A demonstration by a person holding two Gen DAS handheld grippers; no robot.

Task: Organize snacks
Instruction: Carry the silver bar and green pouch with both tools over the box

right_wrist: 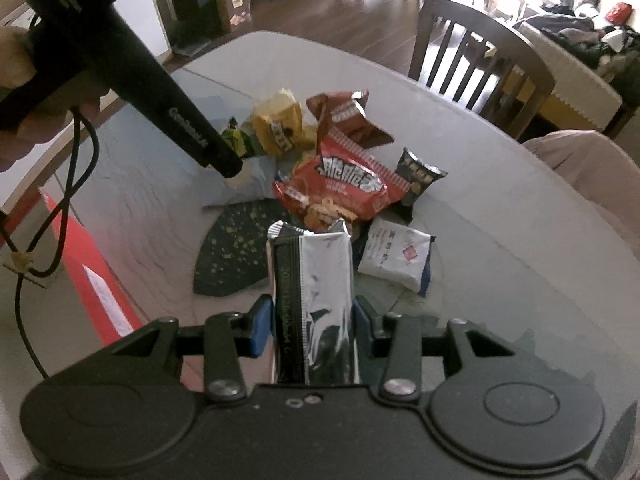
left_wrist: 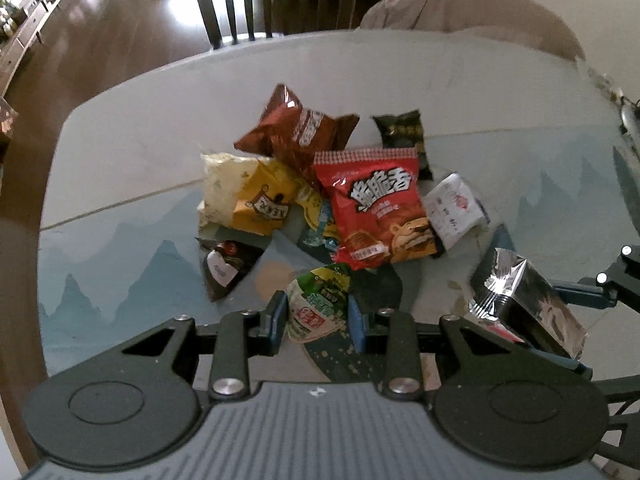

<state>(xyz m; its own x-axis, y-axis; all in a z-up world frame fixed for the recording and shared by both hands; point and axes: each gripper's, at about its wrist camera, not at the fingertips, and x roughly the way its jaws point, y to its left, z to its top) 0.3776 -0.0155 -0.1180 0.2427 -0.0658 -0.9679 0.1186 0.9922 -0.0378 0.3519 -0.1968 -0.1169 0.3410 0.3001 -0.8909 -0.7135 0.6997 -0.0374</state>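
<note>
My left gripper [left_wrist: 318,314] is shut on a small green-and-white snack cup [left_wrist: 318,304], held above the table. My right gripper [right_wrist: 308,324] is shut on a silver-and-black foil pack [right_wrist: 316,292], which also shows at the right of the left wrist view as the foil pack [left_wrist: 524,304]. Beyond both lies a pile of snacks: a red bag [left_wrist: 378,208] [right_wrist: 340,188], a brown bag [left_wrist: 298,128] [right_wrist: 348,118], a yellow bag [left_wrist: 248,196] [right_wrist: 280,124], a small black bag [left_wrist: 404,136] [right_wrist: 420,174], a white packet [left_wrist: 454,210] [right_wrist: 394,258] and a dark triangular packet [left_wrist: 228,266].
The round table [left_wrist: 120,184] has a mountain-print cover. Wooden chairs [right_wrist: 480,52] stand at its far edge, one draped with beige cloth [left_wrist: 472,8]. A hand [right_wrist: 16,60] holds the left gripper's black body [right_wrist: 160,100] in the right wrist view. A red strip [right_wrist: 92,268] lies at the left.
</note>
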